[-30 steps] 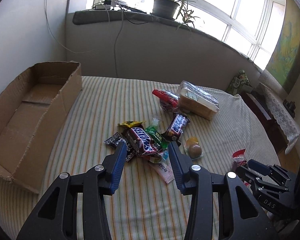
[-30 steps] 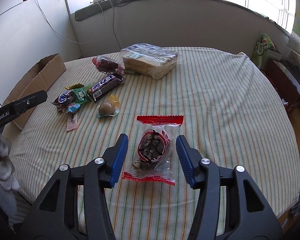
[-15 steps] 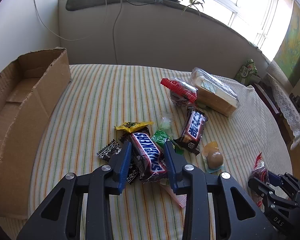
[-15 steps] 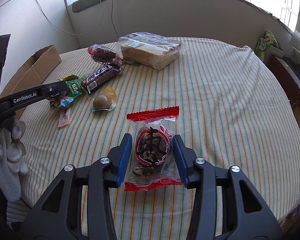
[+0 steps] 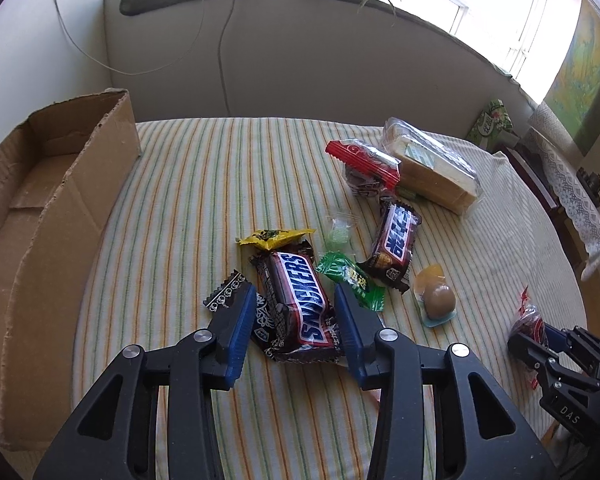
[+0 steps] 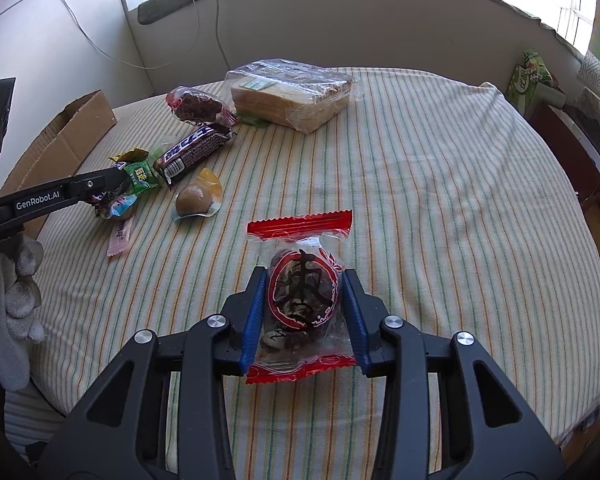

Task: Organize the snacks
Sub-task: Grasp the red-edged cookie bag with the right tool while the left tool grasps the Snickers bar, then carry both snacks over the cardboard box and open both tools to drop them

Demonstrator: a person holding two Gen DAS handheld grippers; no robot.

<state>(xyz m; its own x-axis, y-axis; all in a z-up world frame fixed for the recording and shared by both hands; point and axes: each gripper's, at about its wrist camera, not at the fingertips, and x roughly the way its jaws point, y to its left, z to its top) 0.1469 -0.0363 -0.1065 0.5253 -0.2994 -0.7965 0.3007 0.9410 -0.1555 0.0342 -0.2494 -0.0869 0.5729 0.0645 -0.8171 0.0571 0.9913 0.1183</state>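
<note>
Straddling the Snickers bar [image 5: 298, 300] on the striped tabletop [image 5: 204, 184], our left gripper [image 5: 296, 320] has jaws opening, not pressing. Right gripper [image 6: 304, 312] jaws are closing on the red-edged date packet [image 6: 302, 296] (light, crinkly, slippery); grip mid-body.

Left black, blue-padded claw [image 5: 295, 322] points steeply down, jaws opening; right black, blue-padded claw [image 6: 304, 308] points steeply down, jaws closing.
</note>
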